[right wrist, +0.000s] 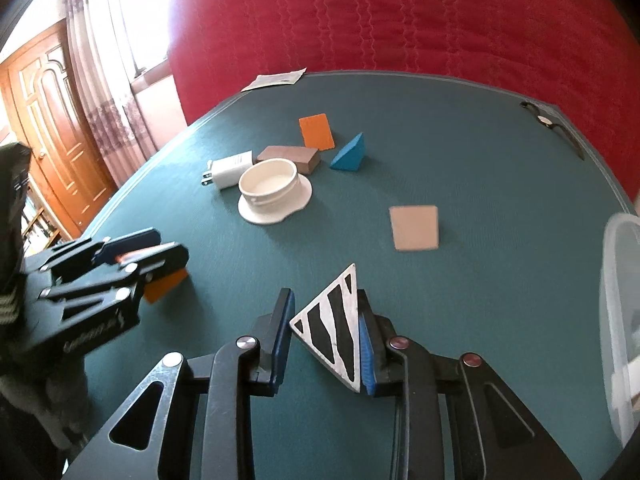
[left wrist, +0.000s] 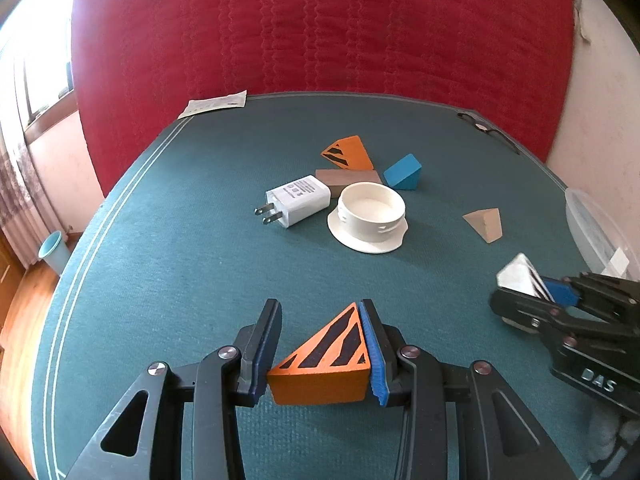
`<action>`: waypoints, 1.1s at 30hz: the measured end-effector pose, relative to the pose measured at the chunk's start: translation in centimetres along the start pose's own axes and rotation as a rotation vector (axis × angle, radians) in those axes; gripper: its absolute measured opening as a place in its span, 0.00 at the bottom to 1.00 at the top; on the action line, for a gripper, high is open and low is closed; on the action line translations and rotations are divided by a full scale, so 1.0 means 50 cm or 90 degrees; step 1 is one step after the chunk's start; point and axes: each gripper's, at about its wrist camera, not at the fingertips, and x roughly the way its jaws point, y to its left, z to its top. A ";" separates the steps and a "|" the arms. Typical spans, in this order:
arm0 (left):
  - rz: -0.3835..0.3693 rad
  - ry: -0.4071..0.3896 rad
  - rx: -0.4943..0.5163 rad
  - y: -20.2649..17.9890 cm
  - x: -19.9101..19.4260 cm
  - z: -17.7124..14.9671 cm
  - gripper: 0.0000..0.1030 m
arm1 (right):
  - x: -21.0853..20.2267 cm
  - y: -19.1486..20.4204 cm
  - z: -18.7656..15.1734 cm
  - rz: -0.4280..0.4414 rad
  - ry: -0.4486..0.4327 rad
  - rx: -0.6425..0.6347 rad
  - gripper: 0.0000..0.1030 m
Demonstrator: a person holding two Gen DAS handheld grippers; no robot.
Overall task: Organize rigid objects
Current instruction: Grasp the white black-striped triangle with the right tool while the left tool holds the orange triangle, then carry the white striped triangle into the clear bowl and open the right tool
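Observation:
My left gripper is shut on an orange wedge with black stripes, low over the green table. My right gripper is shut on a white wedge with black stripes; it shows at the right of the left wrist view. The left gripper with its orange wedge shows at the left of the right wrist view. On the table lie a second orange striped wedge, a blue wedge, a brown block, a tan wedge, a white charger and a white round lid.
A clear plastic bin stands at the table's right edge. A paper sheet lies at the far left corner and a black strap at the far right. A red mattress stands behind the table. A blue cup is on the floor left.

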 end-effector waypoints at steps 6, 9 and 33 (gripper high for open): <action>-0.004 -0.003 0.005 -0.014 -0.004 -0.001 0.40 | -0.047 -0.022 -0.020 0.012 -0.015 0.019 0.29; -0.007 -0.004 0.009 -0.023 -0.007 -0.001 0.40 | -0.071 -0.035 -0.026 0.010 -0.025 0.029 0.29; -0.031 0.004 0.048 -0.103 -0.013 -0.011 0.40 | -0.254 -0.271 -0.076 -0.143 -0.126 0.181 0.29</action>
